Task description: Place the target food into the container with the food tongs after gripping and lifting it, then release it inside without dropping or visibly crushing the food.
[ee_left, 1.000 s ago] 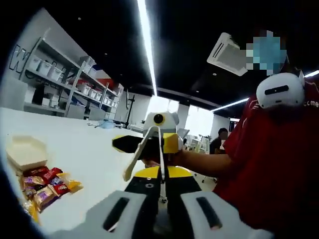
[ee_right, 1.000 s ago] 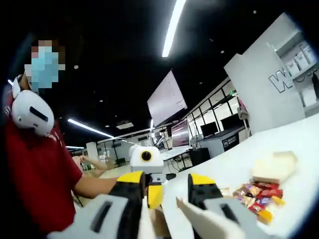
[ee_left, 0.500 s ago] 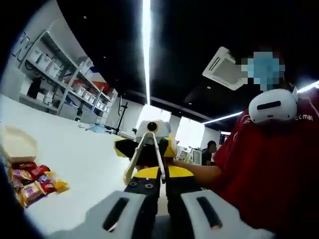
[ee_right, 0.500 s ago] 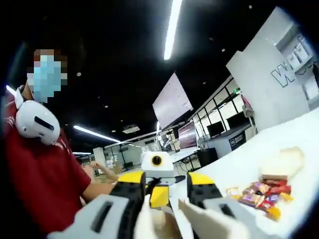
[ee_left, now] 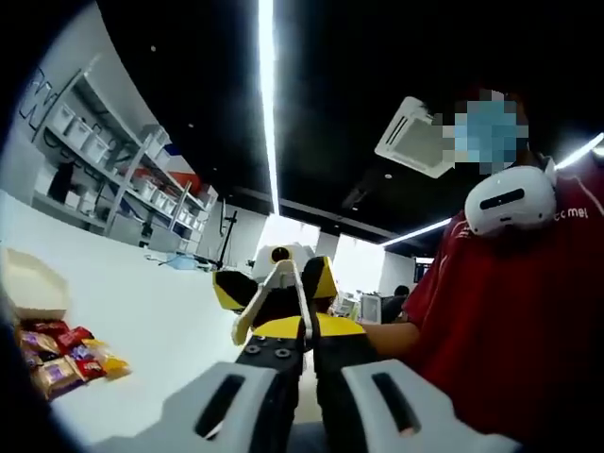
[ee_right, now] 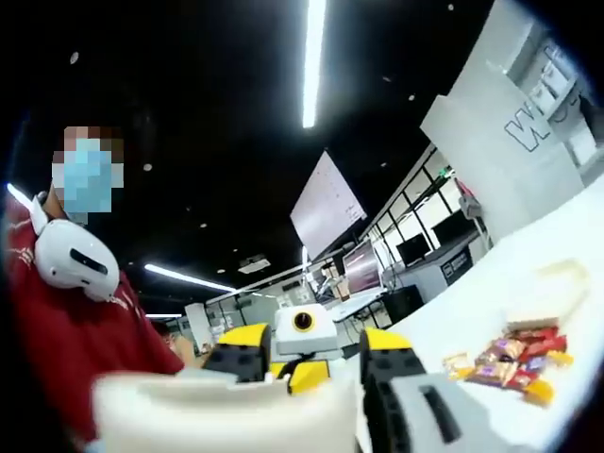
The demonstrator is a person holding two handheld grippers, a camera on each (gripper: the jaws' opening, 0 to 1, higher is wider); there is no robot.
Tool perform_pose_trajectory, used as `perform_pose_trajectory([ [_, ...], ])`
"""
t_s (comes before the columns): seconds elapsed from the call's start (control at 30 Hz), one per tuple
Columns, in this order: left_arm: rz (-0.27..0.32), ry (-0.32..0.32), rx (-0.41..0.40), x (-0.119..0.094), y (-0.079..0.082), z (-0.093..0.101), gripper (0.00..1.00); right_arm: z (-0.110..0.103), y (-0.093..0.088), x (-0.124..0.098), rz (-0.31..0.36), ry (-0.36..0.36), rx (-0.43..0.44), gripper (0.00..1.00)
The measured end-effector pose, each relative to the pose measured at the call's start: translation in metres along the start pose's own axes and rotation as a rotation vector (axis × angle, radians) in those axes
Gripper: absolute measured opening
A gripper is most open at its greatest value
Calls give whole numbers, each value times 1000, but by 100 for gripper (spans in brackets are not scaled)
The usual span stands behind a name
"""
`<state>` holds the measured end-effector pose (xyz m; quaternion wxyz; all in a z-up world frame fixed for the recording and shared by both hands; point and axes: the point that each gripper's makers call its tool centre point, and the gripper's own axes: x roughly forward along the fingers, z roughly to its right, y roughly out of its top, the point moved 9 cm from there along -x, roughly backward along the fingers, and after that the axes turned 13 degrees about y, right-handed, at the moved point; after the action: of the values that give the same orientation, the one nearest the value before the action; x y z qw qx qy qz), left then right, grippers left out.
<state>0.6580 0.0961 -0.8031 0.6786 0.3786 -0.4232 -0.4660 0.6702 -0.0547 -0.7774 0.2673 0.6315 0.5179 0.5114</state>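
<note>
Both tools are raised off the white table, the right tool clamped on cream plastic tongs and the left tool closed together, while wrapped snacks lie beside the beige container, ungripped.

The table is seen as plain white. Red, purple, brown and yellow wrappers are shown on the snack packets, with a pale cream container beside them. The left gripper is coloured light grey with black slots; the right gripper is marked yellow and black. The tongs appear off-white. A red shirt is worn by the person.
</note>
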Motion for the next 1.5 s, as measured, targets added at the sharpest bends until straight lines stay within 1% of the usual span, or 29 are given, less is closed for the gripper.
perform_pose_trajectory([
  [0.03, -9, 12, 4, 0, -1, -1, 1, -2, 0, 1, -6, 8, -10, 32],
  [0.07, -36, 27, 16, 0, -3, -2, 1, -3, -1, 1, -29, 14, -25, 32],
  [0.1, -40, 21, 13, 1, -4, -1, 1, -1, -2, 2, -42, -10, -30, 32],
  [0.2, -56, 40, 23, -1, -3, -3, 1, -1, -3, 1, -46, -11, -27, 33],
  [0.27, -58, 45, 19, -2, -1, -3, 1, 0, -2, 1, -40, -18, -39, 32],
  [0.33, -78, 64, 26, -3, 1, -2, 1, 2, -1, 0, -40, -35, -57, 32],
  [0.43, -74, 77, 43, -4, 1, -2, 1, 2, -1, -2, -51, -41, -59, 30],
  [0.63, -69, 94, 37, -2, 1, 0, 1, 2, 1, -3, -47, -36, -60, 29],
  [0.7, -74, 99, 20, -1, -2, 1, 1, 2, 0, -5, -52, -34, -52, 29],
  [0.73, -76, 98, 20, -1, -2, 1, 1, 1, -1, -5, -62, -20, -46, 28],
  [0.77, -74, 96, 25, -1, -4, 1, 1, 1, -1, -5, -61, -20, -47, 28],
  [0.93, -42, 106, -26, -1, -8, 0, 1, 1, -1, -7, -52, -32, -47, 29],
  [1.03, -25, 103, -37, 1, -11, 2, 1, 2, -1, -7, -43, -36, -39, 30],
  [1.1, -3, 109, -54, 2, -13, 1, 1, 2, 0, -7, -25, -35, -35, 31],
  [1.13, -11, 103, -56, 3, -15, 2, 2, 2, 0, -6, -26, -36, -33, 31],
  [1.17, -22, 102, -41, 3, -17, 3, 1, 2, -1, -6, -35, -30, -31, 29],
  [1.2, -27, 104, -39, 3, -17, 3, 1, 2, -2, -7, -54, -29, -38, 30],
  [1.27, -37, 107, -36, 3, -17, 3, 1, 1, -3, -6, -61, -32, -33, 29],
  [1.37, -44, 107, -22, 3, -13, 3, 2, -1, -2, -5, -54, -17, -46, 27],
  [1.5, -43, 109, -10, 2, -10, 3, 2, -2, 1, -3, -52, -8, -36, 24],
])
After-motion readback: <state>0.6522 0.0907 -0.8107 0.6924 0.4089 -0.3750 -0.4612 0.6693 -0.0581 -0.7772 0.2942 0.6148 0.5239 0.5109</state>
